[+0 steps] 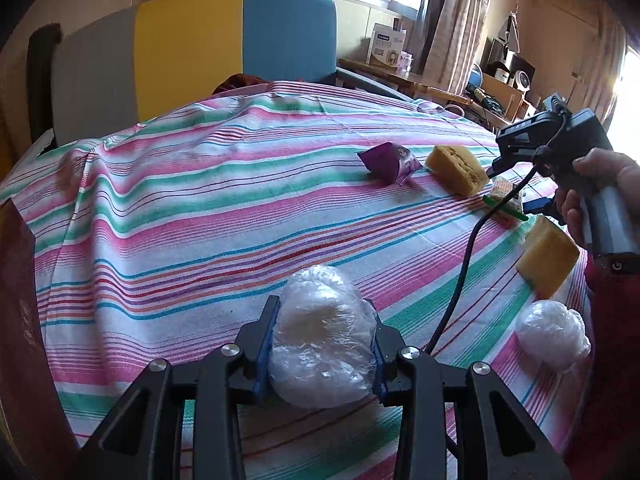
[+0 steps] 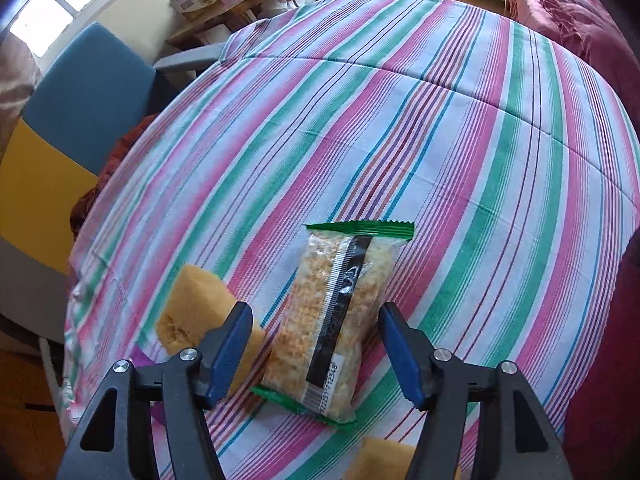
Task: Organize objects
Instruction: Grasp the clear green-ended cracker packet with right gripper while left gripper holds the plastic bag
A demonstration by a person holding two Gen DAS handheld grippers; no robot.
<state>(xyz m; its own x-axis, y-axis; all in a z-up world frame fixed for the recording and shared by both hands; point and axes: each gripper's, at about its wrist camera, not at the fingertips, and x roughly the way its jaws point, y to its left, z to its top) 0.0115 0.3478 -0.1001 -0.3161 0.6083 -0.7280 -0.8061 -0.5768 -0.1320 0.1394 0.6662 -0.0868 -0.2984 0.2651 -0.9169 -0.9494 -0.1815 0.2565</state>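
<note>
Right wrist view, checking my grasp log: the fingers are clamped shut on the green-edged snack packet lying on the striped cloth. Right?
Not clamped. In the right wrist view the right gripper stands open, its fingers clear of the snack packet lying between them on the striped cloth.

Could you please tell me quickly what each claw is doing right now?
Left claw: closed on a white lump wrapped in clear plastic film.
Right claw: open, straddling a green-edged clear packet of crispy snack without gripping it.

Both grippers, left gripper (image 1: 322, 344) and right gripper (image 2: 314, 354), show black skeletal frames, silver round screws and blue finger pads (image 2: 228, 350). A black cable (image 1: 464, 264) trails from the right one's grey handle (image 1: 608, 220).
</note>
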